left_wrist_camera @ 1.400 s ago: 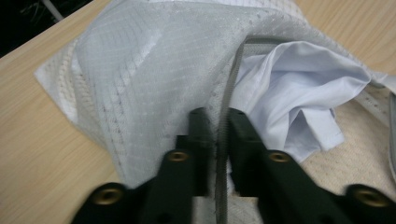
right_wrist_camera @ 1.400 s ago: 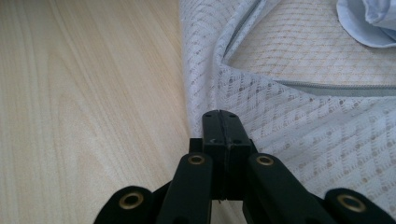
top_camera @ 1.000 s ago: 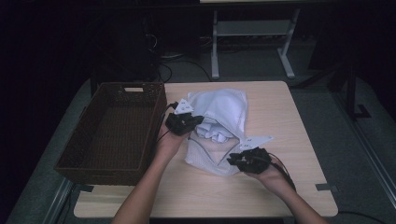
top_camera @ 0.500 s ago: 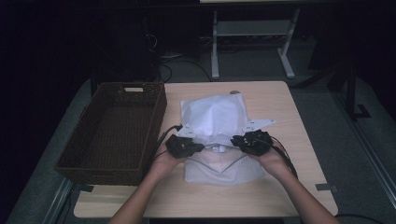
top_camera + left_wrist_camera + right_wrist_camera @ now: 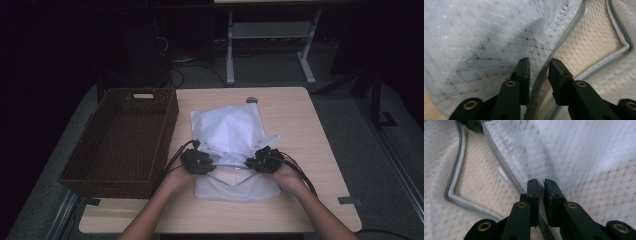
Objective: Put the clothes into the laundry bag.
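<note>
A white mesh garment [image 5: 227, 130] with grey trim lies folded flat on the wooden table [image 5: 305, 120]. Both grippers rest on its near half, side by side. My left gripper [image 5: 198, 161] has just been opening: its jaws [image 5: 539, 63] stand apart, and the grey hem [image 5: 564, 42] runs loosely between them without being pressed. My right gripper [image 5: 265, 160] has been closing. Its jaws [image 5: 540, 182] are almost together, pinching the garment [image 5: 586, 150] at its trimmed edge. A grey-trimmed opening [image 5: 456, 195] in the lower layer lies beside it.
A dark wicker basket [image 5: 75, 170] stands at the table's left side, close to my left hand. A small round disc [image 5: 251, 100] sits at the table's far edge. Bare wood lies to the right of the garment. Desk legs [image 5: 230, 45] stand on the floor beyond.
The garment, bunched up a second ago, now lies spread flat. Both hands came down and toward the near edge, ending level with each other; the left jaws have parted.
</note>
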